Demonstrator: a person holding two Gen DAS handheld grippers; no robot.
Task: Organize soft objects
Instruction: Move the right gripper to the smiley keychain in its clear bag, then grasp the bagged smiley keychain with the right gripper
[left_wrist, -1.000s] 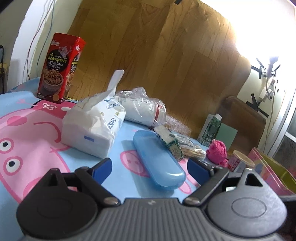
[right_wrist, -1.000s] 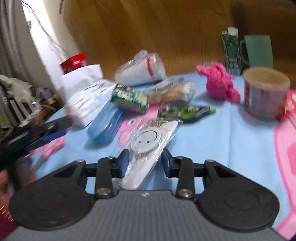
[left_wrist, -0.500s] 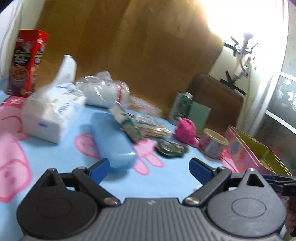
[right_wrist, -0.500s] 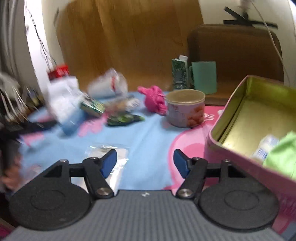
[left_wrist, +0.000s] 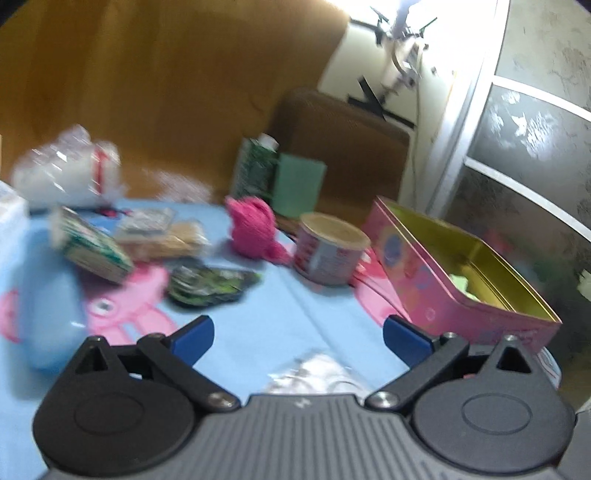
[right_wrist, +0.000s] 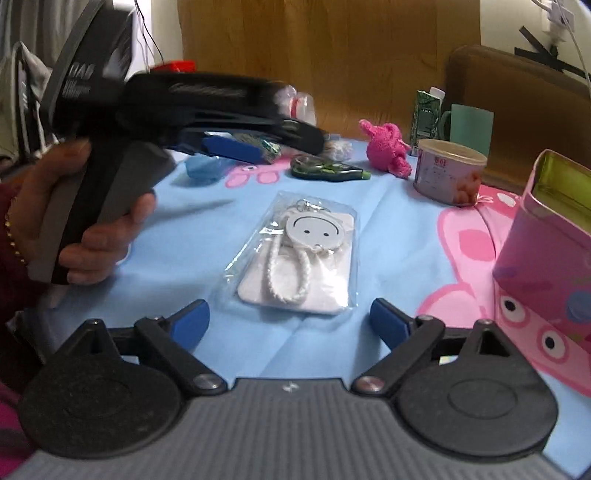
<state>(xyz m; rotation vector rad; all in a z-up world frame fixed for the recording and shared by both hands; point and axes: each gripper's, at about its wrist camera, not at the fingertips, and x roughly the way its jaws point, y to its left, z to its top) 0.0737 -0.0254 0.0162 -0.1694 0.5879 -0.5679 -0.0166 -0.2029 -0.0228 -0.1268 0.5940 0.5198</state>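
Right gripper (right_wrist: 290, 319) jaws opening, packet (right_wrist: 295, 254) just ahead

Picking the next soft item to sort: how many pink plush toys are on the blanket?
1. The pink plush toy sits at the far side of the blanket, between the green-black packet and the round tin. Others may hide behind the left gripper.

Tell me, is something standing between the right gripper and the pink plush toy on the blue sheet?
Yes. The clear bag with the white smiley-face keychain lies flat just ahead of the right gripper, whose fingers are opening with nothing between them. Beyond the bag, bare sheet leads to the pink plush toy.
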